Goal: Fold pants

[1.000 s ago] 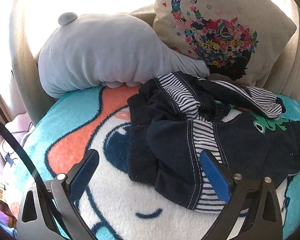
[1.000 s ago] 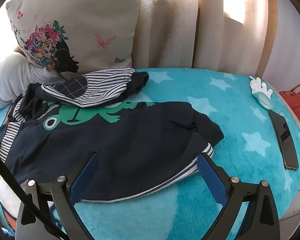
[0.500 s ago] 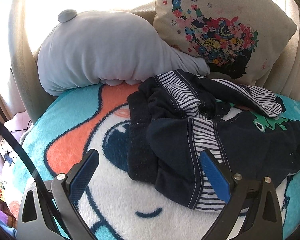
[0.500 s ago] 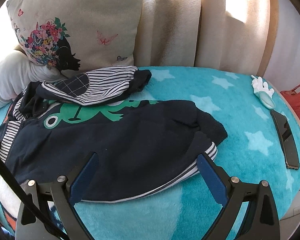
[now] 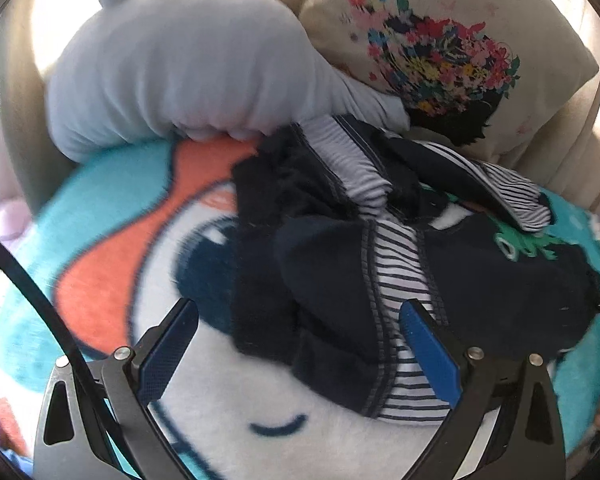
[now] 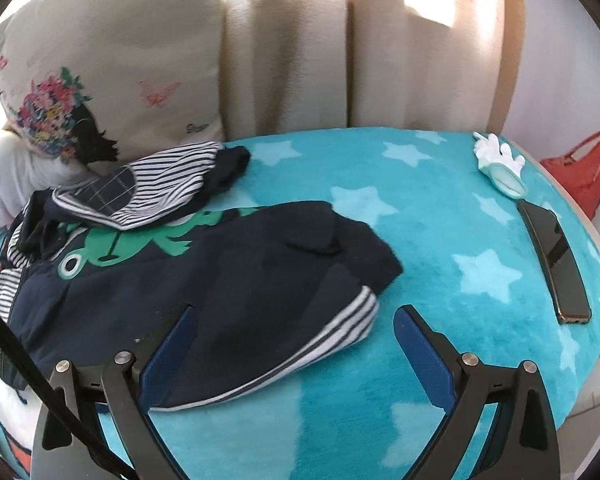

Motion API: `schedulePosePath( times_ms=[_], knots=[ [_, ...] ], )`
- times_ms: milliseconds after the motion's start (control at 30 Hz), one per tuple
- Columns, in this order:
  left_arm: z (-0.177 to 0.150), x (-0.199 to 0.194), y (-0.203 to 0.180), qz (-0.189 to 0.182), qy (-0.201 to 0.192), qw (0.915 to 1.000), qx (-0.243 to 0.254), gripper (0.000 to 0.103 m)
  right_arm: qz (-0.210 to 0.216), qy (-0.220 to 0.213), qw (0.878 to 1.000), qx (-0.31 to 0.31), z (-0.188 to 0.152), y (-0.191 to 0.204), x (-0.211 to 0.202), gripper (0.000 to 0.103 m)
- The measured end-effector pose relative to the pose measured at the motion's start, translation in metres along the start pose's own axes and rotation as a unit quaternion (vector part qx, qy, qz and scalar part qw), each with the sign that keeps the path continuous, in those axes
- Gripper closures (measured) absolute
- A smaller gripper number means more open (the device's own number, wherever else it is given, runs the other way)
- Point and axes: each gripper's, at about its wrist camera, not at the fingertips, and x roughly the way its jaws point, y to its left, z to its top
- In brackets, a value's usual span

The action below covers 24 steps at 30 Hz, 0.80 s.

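Small navy pants [image 5: 480, 292] with striped trim and a green frog print lie crumpled on a turquoise cartoon blanket [image 5: 112, 240]. In the right wrist view the pants [image 6: 204, 280] spread flatter, one striped cuff toward the right, the other leg folded back near the pillow. My left gripper [image 5: 300, 344] is open, its jaws straddling the bunched waist end without holding it. My right gripper [image 6: 292, 340] is open just above the striped cuff.
A grey plush pillow [image 5: 172, 64] and a floral cushion [image 5: 440, 40] lean at the back. A dark phone [image 6: 556, 264] and a white glove-shaped item [image 6: 500, 164] lie at the blanket's right edge. A red bag [image 6: 584, 168] sits beyond. Curtains [image 6: 340, 40] hang behind.
Both grippers have moved slightly; the right view has shifted right along the pants toward the cuff. The pants have not moved. Both stay open.
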Motion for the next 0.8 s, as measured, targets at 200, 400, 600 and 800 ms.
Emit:
schedulePosePath(
  times_ms=[200, 400, 600, 800],
  knots=[
    [0.003, 0.014, -0.005, -0.04, 0.029, 0.9987, -0.007, 0.067, 0.027, 0.028, 0.999, 0.03, 0.004, -0.005, 0.023, 0.004],
    [0.003, 0.002, 0.0, -0.054, 0.019, 0.9982, -0.017, 0.077, 0.035, 0.029, 0.998, 0.035, 0.016, -0.002, 0.027, 0.053],
    [0.006, -0.016, 0.012, -0.056, 0.013, 0.9977, -0.035, 0.078, 0.076, 0.029, 0.996, 0.032, 0.015, 0.0, 0.012, 0.083],
    [-0.002, -0.043, 0.029, -0.046, -0.001, 0.998, -0.043, 0.079, 0.1, 0.017, 0.995, 0.024, 0.003, 0.002, -0.016, 0.089]
  ],
)
